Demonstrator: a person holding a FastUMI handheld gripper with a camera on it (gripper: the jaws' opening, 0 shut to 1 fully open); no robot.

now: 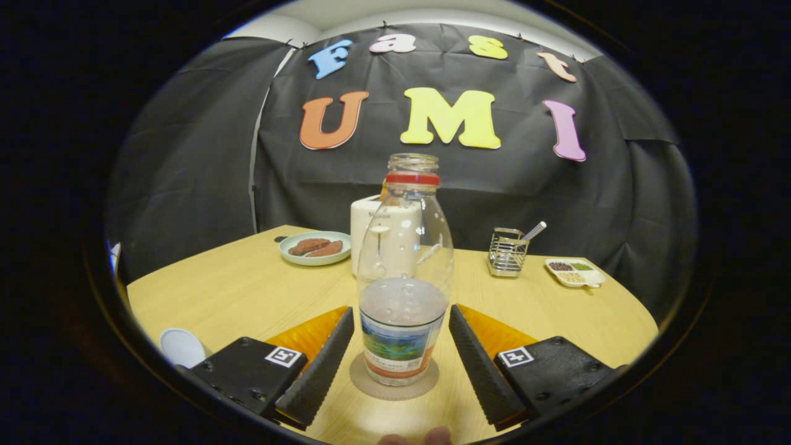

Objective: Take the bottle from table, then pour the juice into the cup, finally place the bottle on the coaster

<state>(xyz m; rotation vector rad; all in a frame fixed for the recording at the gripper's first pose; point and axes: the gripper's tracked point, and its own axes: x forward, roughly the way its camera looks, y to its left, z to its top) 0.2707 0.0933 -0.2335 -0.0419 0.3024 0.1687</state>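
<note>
While the bottle [403, 290] stands upright on the coaster [393, 378] between the spread, untouching fingers of the gripper [401, 358], item appears placed; withdraw straight back, keeping both fingers clear of its sides.

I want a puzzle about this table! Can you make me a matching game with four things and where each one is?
Things:
1. bottle
2. plate
3. wire basket
4. hand-held gripper

Places:
A. beside the divided snack tray
B. open, one finger on each side of the bottle, not touching
C. standing upright on the coaster
D. beyond the bottle, next to the white container, holding brown pieces

Pairs: 1-C, 2-D, 3-A, 4-B
</note>
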